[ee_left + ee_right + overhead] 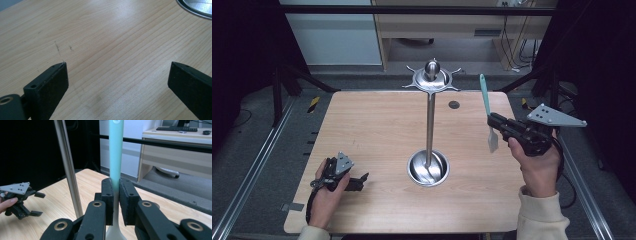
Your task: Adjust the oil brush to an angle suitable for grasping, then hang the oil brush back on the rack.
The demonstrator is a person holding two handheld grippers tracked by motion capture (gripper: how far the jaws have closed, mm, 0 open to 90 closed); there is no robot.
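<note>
Your right fingers [125,202] are clamped on the spatula [116,152] mid-handle, blade down, held above the tabletop [377,125] right of the rack [430,120]. Likely next: hang it, so keep it vertical and lift the handle hole to a hook. Left gripper [354,182] rests low, fingers wide, empty.

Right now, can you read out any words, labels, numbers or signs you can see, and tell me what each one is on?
No text reads clearly in any of these pictures.
Spatula: a small white mark shows at the top of its teal handle in the right gripper view, cut off by the frame, unreadable.
Table: bare wood, no labels; the dark round spot carries no text.
Metal stand: no markings.
Keyboard on the far desk: too small to read.
</note>
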